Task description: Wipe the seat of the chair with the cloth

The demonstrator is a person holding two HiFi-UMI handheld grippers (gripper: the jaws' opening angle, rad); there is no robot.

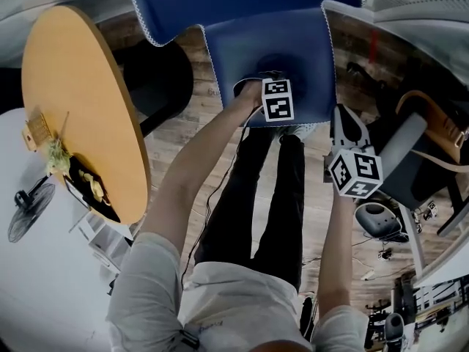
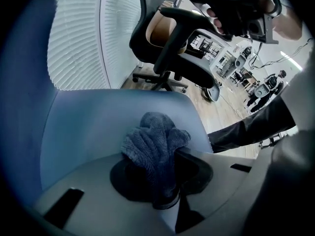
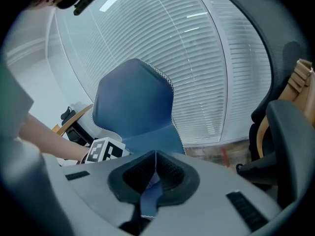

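The blue chair (image 1: 242,6) stands in front of me, its seat (image 1: 293,46) at the top of the head view. My left gripper (image 1: 271,79) rests low on the seat near its front edge. It is shut on a bunched grey-blue cloth (image 2: 155,141), which lies against the seat (image 2: 98,127) in the left gripper view. My right gripper (image 1: 348,119) hangs off the seat's right side, away from the chair. Its pads meet in the right gripper view with nothing between them (image 3: 155,156). That view also shows the chair (image 3: 135,107) and the left gripper's marker cube (image 3: 104,150).
A round wooden table (image 1: 80,101) stands close on the left with small items at its edge. A black office chair (image 2: 172,43) is close on the right, its armrest (image 3: 290,132) near my right gripper. Window blinds (image 3: 211,58) are behind the blue chair. My legs (image 1: 278,189) stand before the seat.
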